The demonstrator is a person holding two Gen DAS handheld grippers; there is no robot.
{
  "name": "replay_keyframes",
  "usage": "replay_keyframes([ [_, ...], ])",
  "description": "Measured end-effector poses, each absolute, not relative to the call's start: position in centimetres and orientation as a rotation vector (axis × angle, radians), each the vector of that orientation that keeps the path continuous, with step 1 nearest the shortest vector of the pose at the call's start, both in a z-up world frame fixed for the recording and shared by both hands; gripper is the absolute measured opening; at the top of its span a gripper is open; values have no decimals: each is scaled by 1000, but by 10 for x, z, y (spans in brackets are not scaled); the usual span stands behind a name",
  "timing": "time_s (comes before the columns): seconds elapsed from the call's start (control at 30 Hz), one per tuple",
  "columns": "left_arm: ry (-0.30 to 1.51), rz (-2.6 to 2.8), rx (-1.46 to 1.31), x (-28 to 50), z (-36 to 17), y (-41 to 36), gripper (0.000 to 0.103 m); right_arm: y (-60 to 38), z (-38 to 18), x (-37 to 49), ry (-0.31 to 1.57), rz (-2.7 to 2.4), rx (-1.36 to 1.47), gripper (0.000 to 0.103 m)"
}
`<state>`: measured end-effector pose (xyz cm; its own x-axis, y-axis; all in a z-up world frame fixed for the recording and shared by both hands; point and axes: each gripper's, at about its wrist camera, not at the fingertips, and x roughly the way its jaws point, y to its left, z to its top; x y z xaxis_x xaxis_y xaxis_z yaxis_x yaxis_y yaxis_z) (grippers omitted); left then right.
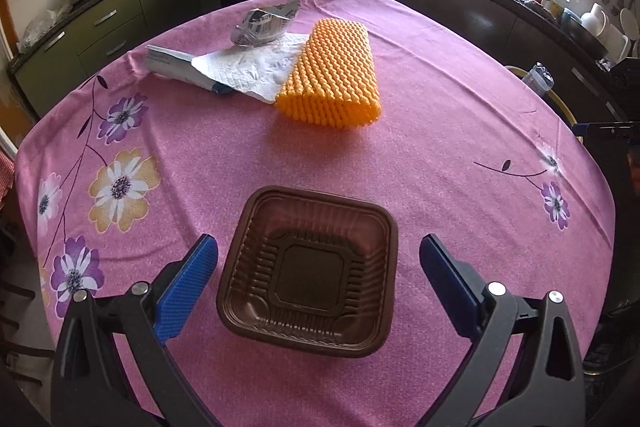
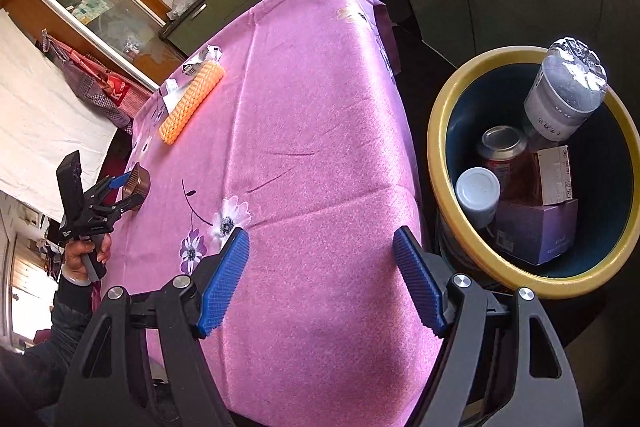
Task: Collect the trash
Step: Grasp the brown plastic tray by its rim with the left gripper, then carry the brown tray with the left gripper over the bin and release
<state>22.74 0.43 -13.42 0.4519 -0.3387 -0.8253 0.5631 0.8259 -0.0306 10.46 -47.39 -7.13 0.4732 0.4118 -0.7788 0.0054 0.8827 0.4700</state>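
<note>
You can make out little lettering. On the red checked bag (image 2: 116,91) hanging at the left of the right wrist view, a large white "K" shows. The bottle's label (image 2: 554,125), the white carton (image 2: 554,175), the purple box (image 2: 538,233) and the crumpled wrapper (image 1: 262,23) all carry print, too small to read.

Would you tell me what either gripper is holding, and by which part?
Nothing: the left gripper straddles the brown square plastic tray, pads clear; the right gripper is empty.
</note>
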Motion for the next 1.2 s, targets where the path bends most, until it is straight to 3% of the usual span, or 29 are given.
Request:
replay_keyframes([
  [0.33, 955, -566, 285, 230, -139, -1, 94, -471, -70, 107, 1064, 263, 439, 74],
  [0.53, 948, -537, 280, 233, -136, 4, 71, -470, -70, 107, 1065, 271, 435, 76],
  [1.2, 877, -613, 312, 188, -91, -36, 70, -471, -70, 106, 1048, 277, 432, 79],
])
